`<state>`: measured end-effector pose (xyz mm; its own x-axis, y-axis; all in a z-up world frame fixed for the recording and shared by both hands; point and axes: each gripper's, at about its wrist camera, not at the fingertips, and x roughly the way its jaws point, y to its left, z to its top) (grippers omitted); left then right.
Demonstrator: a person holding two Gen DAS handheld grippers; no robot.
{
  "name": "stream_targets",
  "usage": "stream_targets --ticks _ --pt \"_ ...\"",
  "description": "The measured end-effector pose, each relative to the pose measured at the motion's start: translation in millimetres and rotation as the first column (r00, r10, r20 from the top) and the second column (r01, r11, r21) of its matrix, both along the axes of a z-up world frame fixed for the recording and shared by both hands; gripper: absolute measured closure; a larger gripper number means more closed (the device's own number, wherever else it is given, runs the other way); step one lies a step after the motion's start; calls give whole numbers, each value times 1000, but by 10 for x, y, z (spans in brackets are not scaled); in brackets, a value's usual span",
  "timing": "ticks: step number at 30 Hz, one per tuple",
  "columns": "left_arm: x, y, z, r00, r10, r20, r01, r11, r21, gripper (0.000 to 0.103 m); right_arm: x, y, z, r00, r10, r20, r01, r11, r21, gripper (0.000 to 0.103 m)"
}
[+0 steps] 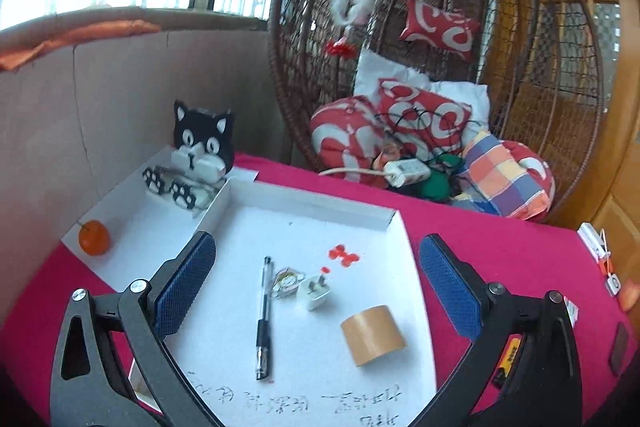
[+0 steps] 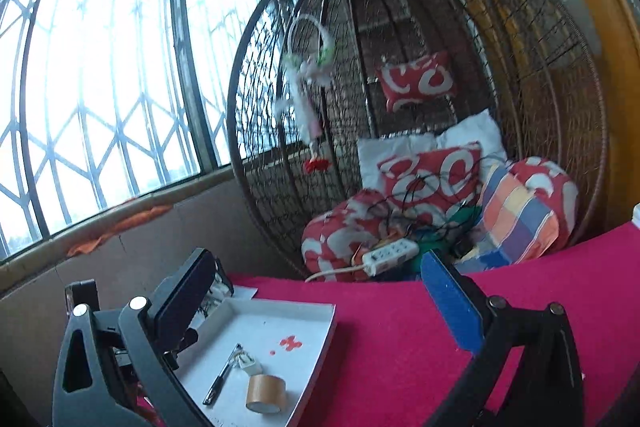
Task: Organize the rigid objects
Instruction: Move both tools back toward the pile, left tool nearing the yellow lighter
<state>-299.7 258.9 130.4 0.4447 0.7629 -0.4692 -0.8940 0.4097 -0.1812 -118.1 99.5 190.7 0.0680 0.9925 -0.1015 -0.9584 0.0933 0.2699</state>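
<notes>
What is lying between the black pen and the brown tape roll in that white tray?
A white plug adapter lies between the pen and the tape roll, with a small sticker-like piece beside it; the left wrist view shows this best.

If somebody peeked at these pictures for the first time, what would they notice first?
Probably the big round wicker hanging chair behind the table, stuffed with red-and-white cushions. Next, the black-and-white cat figure sitting at the far end of the left white tray, with a small orange fruit at that tray's near corner. The bright pink tablecloth stands out too, under the right tray holding a pen and tape roll.
</notes>
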Motion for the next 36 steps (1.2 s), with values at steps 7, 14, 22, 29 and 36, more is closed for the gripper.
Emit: stream_targets --ticks 7,14,22,29,36 --pt "180 -229 230 995 -100 10 99 993 59 0 479 -278 -37 997 -27 -67 23 999 -48 0" --pt "690 -497 50 943 -334 -17 333 943 -20 0 814 -737 -218 978 -180 -103 179 984 -23 0" --pt "1614 -887 -553 794 -565 -223 528 824 -207 0 1142 -894 -591 944 -267 -192 245 961 -130 0" --pt "1987 -955 -1028 706 -581 -405 507 814 -284 0 1248 -1068 -688 928 -284 -241 257 956 -140 0" --pt "2155 -1070 -1237 637 -608 -474 530 792 -302 4 1347 -1087 -786 914 -301 -271 267 951 -159 0"
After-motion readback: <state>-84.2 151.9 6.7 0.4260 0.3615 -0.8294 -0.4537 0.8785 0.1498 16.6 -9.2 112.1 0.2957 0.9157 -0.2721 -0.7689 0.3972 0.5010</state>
